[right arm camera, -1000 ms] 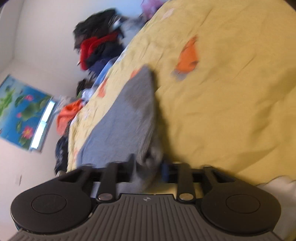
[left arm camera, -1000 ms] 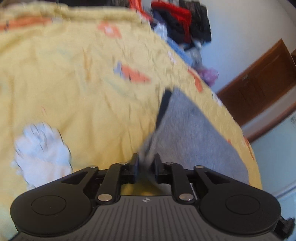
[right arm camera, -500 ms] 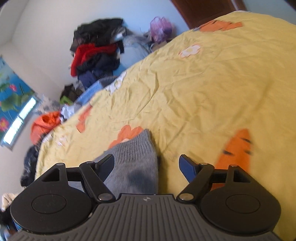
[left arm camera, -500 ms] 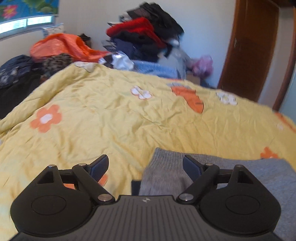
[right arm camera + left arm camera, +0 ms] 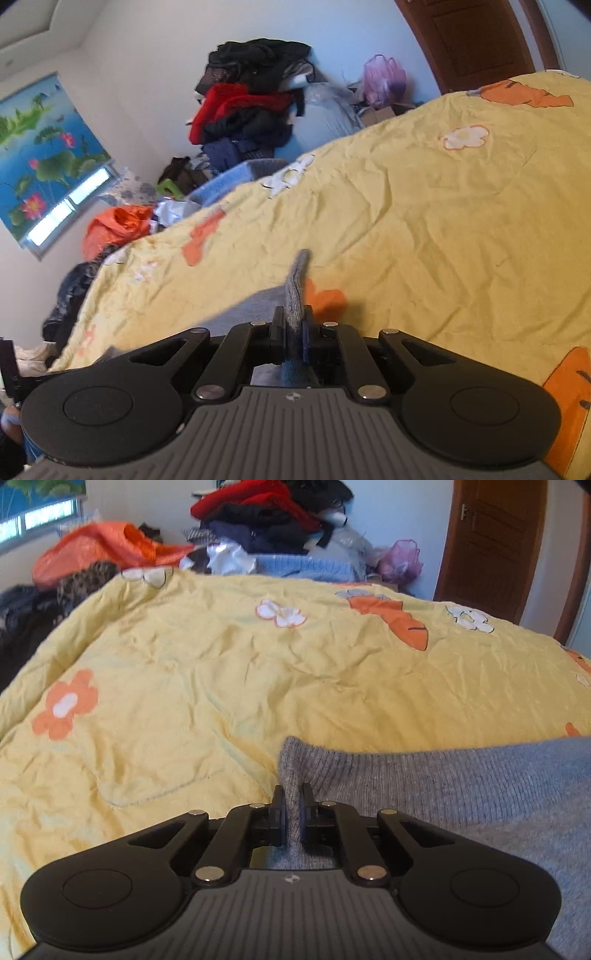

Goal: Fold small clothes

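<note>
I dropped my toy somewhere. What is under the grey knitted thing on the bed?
The grey knitted garment lies on the yellow flowered quilt. Only quilt shows around its edges. Whatever is beneath its middle is covered, so a toy there cannot be seen.

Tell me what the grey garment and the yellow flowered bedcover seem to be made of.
Grey garment: knitted, likely wool or acrylic; ribbed rows, matte, fuzzy surface. Yellow flowered bedcover: woven cloth, probably cotton, lightly padded; fine creases, stitched quilting lines, faint sheen.
</note>
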Available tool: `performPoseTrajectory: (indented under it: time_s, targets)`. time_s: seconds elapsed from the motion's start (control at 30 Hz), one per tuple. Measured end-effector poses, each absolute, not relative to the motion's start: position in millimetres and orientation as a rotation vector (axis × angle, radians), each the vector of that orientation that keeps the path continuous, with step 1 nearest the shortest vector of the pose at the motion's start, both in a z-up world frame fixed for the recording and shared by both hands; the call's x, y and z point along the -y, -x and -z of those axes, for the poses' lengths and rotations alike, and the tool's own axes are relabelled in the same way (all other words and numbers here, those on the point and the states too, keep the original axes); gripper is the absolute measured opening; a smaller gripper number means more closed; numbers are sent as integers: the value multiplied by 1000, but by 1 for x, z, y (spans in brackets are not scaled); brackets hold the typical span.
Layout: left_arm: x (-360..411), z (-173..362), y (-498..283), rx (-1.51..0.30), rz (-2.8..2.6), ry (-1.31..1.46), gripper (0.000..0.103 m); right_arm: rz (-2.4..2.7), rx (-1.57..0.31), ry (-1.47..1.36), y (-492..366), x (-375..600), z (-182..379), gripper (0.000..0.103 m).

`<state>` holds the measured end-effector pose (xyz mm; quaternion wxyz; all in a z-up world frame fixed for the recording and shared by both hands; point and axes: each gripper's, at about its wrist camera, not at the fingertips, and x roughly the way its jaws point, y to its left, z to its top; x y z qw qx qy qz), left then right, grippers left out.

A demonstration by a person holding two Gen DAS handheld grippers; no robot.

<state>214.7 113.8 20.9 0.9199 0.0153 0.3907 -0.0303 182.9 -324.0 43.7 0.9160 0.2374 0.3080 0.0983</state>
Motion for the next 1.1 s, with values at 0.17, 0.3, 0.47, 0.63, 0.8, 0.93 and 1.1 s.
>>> performPoseTrajectory:
  time_s: [0.17,0.3,0.47,0.63,0.8,0.93,1.1]
  targets:
    - [-95,-48,-196,-711,-36,-124,13,-153,-695,-543,-185,328,-30,39]
    - [-81,-80,-170,-535,-18,-32,66,-95,-497,-502,-151,323,-69,72]
    - [-28,-57,-184,-568,93,-50,83,-193,-523,-246,-157,251,-78,72]
    - [-43,-9,-206,-708,80,-64,86,-124,-651,34,-178,214,-28,73]
    - [-56,-6,-208,-713,79,-35,90,-131,-669,-35,-178,236,-30,87]
    - [-53,-7,-204,-707,58,-29,91,-111,-678,31,-180,218,-34,87]
    - [-52,-7,-203,-706,58,-27,91,-182,-592,-10,-147,183,-62,92]
